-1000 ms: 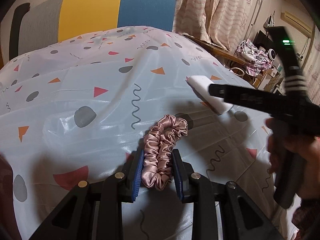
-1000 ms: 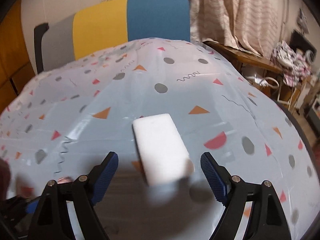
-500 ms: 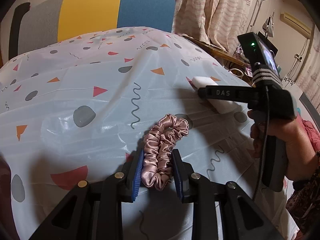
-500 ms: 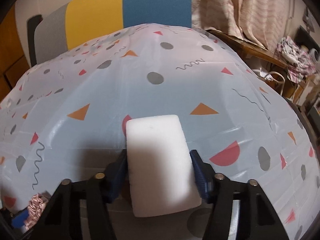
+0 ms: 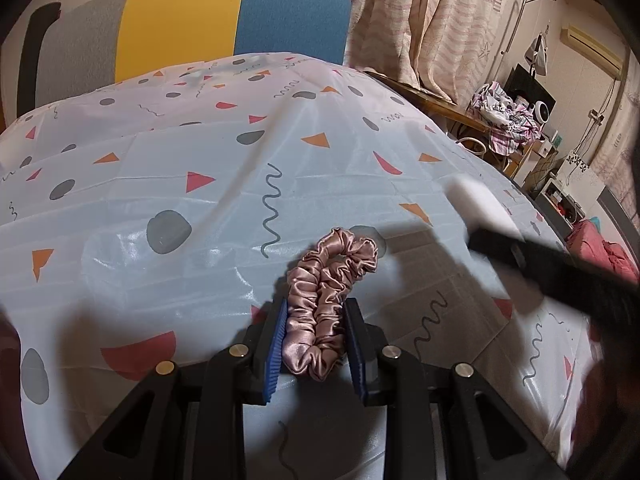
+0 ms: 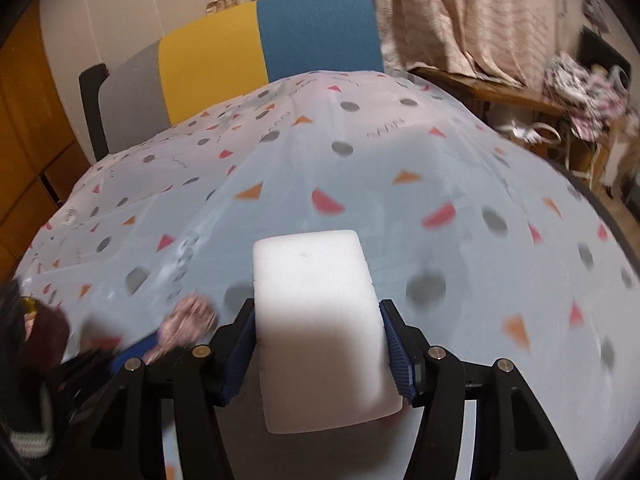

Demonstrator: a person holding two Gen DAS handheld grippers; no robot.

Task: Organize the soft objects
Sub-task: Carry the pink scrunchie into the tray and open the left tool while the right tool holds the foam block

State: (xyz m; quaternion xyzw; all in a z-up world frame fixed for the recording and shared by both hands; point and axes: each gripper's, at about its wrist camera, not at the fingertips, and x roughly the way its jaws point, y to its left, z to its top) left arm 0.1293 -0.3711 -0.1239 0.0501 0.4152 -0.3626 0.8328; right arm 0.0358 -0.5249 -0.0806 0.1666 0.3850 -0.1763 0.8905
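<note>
My left gripper (image 5: 316,324) is shut on a pink satin scrunchie (image 5: 326,296), whose far end rests on the patterned tablecloth (image 5: 160,184). My right gripper (image 6: 316,332) is shut on a white sponge block (image 6: 320,320) and holds it above the cloth. In the left wrist view the sponge (image 5: 480,208) and the right gripper's black body (image 5: 560,272) appear blurred at the right. In the right wrist view the scrunchie (image 6: 188,316) and the left gripper show blurred at the lower left.
A chair with a grey, yellow and blue back (image 5: 192,24) stands behind the table. Curtains (image 5: 420,20) hang at the back. A cluttered wooden shelf with clothes (image 5: 504,116) stands to the right.
My right gripper closed on the white sponge and has lifted it off the cloth, moving toward the left gripper. My left gripper stays shut on the scrunchie, nearly still.
</note>
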